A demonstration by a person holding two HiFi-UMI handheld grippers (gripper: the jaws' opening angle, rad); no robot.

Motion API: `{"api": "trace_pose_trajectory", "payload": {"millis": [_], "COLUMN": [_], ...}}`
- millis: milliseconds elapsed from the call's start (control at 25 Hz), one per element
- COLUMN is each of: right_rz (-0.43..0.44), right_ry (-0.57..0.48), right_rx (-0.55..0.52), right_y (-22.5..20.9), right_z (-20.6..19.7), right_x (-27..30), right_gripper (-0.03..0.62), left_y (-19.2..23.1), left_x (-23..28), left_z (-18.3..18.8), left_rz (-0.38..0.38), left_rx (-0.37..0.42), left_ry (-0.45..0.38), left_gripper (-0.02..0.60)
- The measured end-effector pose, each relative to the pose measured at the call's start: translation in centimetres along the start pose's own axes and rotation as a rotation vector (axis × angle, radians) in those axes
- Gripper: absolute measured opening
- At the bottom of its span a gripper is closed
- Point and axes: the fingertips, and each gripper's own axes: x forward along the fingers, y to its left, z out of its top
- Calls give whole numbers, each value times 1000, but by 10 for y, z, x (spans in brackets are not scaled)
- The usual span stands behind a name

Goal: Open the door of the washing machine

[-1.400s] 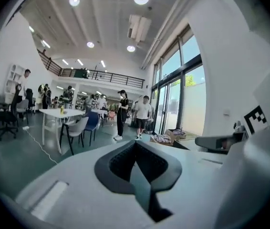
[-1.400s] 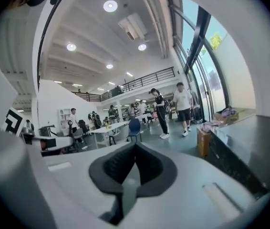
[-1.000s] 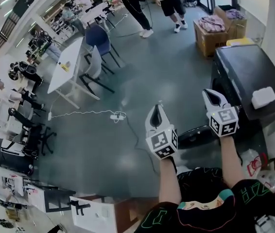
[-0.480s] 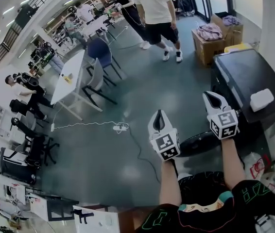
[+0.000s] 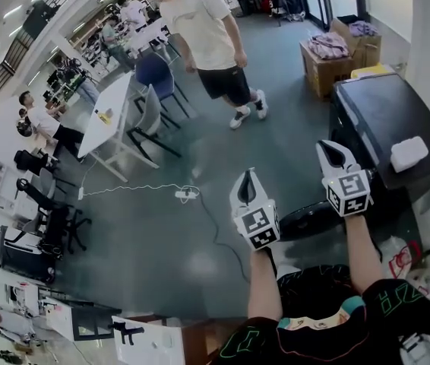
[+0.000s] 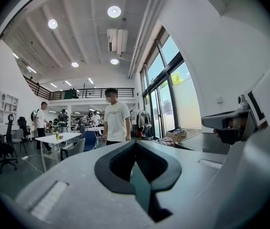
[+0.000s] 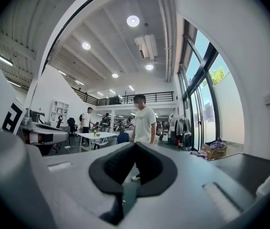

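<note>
Washing machine (image 5: 386,116) is noted at 3 o'clock in the head view: a dark cabinet with a flat top. A white block (image 5: 411,153) is laid on that top. A dark round shape (image 5: 310,220), seemingly the door, is seen low at the cabinet's front, toward 5 o'clock of centre. Whether it is shut or ajar cannot be told.

Left gripper (image 5: 248,173) is held just below centre and pointed toward 12 o'clock. In its own view the left gripper (image 6: 135,142) is seen fully closed, pads met at the tips, with nothing gripped.

Right gripper (image 5: 329,149) is held at 3 o'clock of the left one, well apart from it and just beside the machine's near corner. No contact with the cabinet is seen. In its own view the right gripper (image 7: 136,144) is likewise closed and empty, and the machine's dark top is seen at 4 o'clock.

Beyond, a person in a white T-shirt (image 5: 203,29) is seen at 12 o'clock. A white table (image 5: 105,109) with a blue chair (image 5: 154,71) is placed at 10 o'clock. A cardboard box (image 5: 329,59) holding clothes is set at 1 o'clock. A white power strip (image 5: 184,194) is laid on the floor at 9 o'clock of the left gripper.
</note>
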Motion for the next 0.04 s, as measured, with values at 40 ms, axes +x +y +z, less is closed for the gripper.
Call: {"api": "trace_pose_trajectory", "payload": {"millis": [40], "right_rz": [3], "right_ry": [0], "right_rx": [-1], "right_y": [-1], "right_z": [-1], "right_x": [0], "right_gripper": [3], "left_y": [-1], "left_x": [0], "left_z": [-2], "left_rz": [4], "left_rx": [1], "left_ry": [1], "left_gripper": [11]}}
